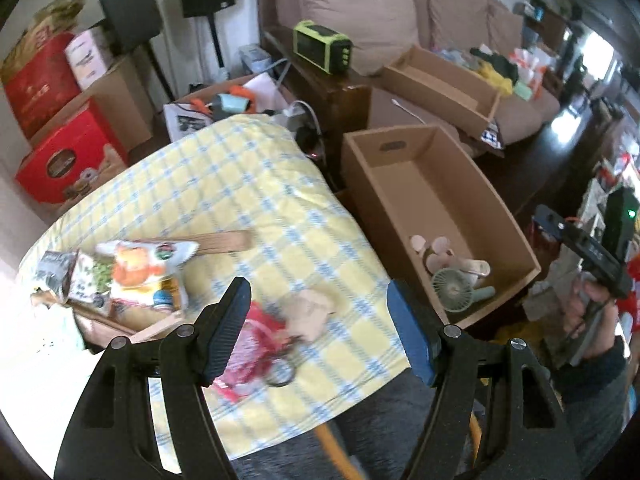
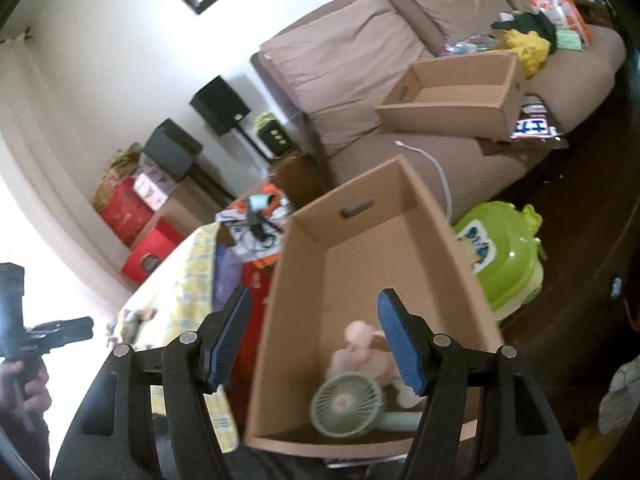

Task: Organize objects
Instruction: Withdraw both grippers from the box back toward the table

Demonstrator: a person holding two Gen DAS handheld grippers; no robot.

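Large open brown cardboard box (image 2: pixel 384 280) sits on the floor just beside the table covered in a yellow-and-blue checked cloth (image 1: pixel 224 184); box holds a pale green handheld fan (image 2: pixel 347 403) at its near end, with a pink handheld fan (image 2: pixel 360 354) lying against it, both also visible from the left wrist view. On the cloth, near its front edge: a blurred red packet (image 1: pixel 256 344) with a beige soft object (image 1: pixel 310 312) touching it; to their left a shallow cardboard tray (image 1: pixel 156 330) of upright snack packets (image 1: pixel 136 272). Left gripper (image 1: pixel 316 332) hangs over the packet and cloth edge, fingers spread wide, nothing between them. Right gripper (image 2: pixel 312 344) hangs over the near end of the box above the fans, fingers likewise spread and empty. Second, smaller cardboard box (image 2: pixel 456 96) rests on the brown fabric sofa (image 2: pixel 360 56) behind. Green plastic child's stool (image 2: pixel 504 256) stands on the dark floor right of the big box. Red cartons (image 1: pixel 60 156) are stacked by the wall, with two black speakers on stands (image 1: pixel 132 12) nearby.
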